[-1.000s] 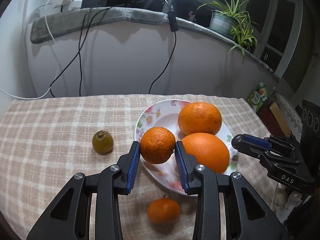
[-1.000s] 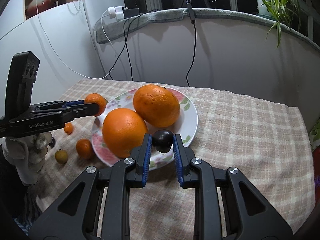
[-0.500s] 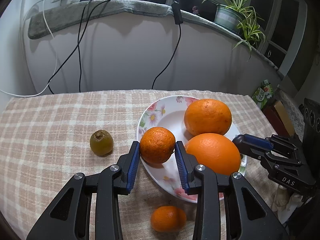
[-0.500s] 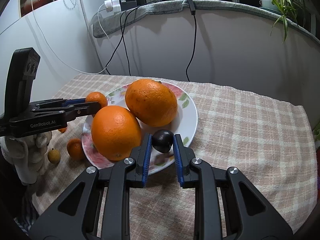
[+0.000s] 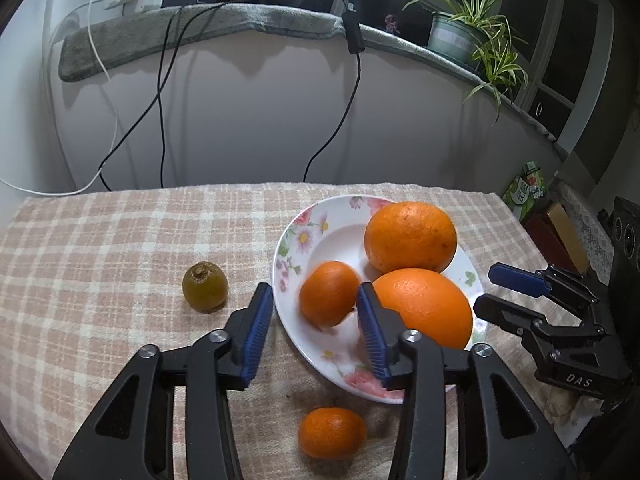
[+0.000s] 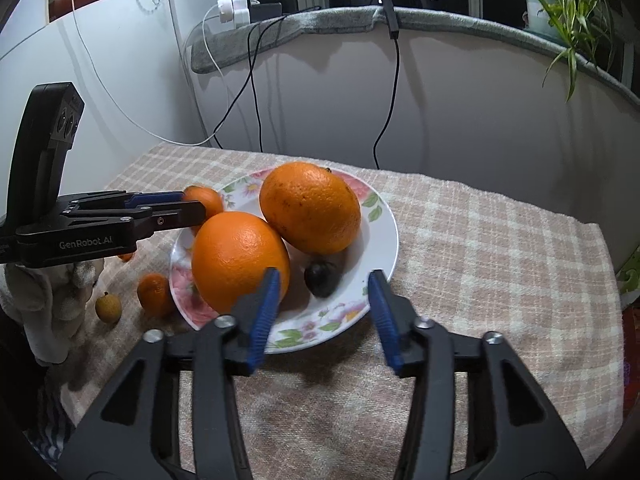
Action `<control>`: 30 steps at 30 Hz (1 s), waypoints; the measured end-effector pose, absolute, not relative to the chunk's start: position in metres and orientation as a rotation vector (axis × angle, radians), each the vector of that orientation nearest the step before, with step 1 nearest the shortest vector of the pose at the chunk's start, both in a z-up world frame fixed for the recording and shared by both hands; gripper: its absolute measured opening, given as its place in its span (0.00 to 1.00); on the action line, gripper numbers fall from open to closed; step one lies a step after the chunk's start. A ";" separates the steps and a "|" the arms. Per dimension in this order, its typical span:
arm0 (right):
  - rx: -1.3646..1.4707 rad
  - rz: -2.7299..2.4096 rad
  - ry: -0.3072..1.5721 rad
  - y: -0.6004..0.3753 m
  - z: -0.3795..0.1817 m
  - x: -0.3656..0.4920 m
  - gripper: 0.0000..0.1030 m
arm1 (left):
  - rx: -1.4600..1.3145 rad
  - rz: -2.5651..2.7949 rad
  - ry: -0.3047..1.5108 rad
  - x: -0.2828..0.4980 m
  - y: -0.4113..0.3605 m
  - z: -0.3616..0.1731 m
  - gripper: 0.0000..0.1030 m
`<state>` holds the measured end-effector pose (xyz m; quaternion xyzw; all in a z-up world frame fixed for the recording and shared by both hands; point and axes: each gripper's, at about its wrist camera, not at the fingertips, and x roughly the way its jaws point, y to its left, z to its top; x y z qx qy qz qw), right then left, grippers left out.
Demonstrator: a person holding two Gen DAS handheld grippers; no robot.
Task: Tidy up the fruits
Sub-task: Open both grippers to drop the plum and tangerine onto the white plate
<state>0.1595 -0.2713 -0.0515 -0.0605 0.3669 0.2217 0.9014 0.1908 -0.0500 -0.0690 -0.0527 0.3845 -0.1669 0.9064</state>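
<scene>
Both grippers hung low over the floral plate on the checked cloth. On the left gripper the jaws had just been opening; the mandarin lay on the plate between the blue pads, with a clear gap to the left pad, while the right pad stood very close to it and I could not tell whether it touched. On the right gripper the jaws had also just been opening and stood spread, and the dark plum rested free on the plate ahead of them. Two big oranges sat touching each other on the same plate. Off the plate, on the cloth, lay a small mandarin near its rim and a brownish-green fruit further to the left.
</scene>
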 end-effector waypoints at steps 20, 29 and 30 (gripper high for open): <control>-0.160 0.482 0.694 -0.260 -0.027 0.131 0.85 | -0.143 -0.341 0.723 0.169 -0.040 -0.041 0.61; -0.151 0.526 0.675 -0.250 -0.011 0.110 0.85 | -0.147 -0.321 0.637 0.137 -0.019 -0.010 0.61; -0.148 0.533 0.673 -0.248 -0.009 0.107 0.85 | -0.147 -0.318 0.630 0.135 -0.018 -0.007 0.61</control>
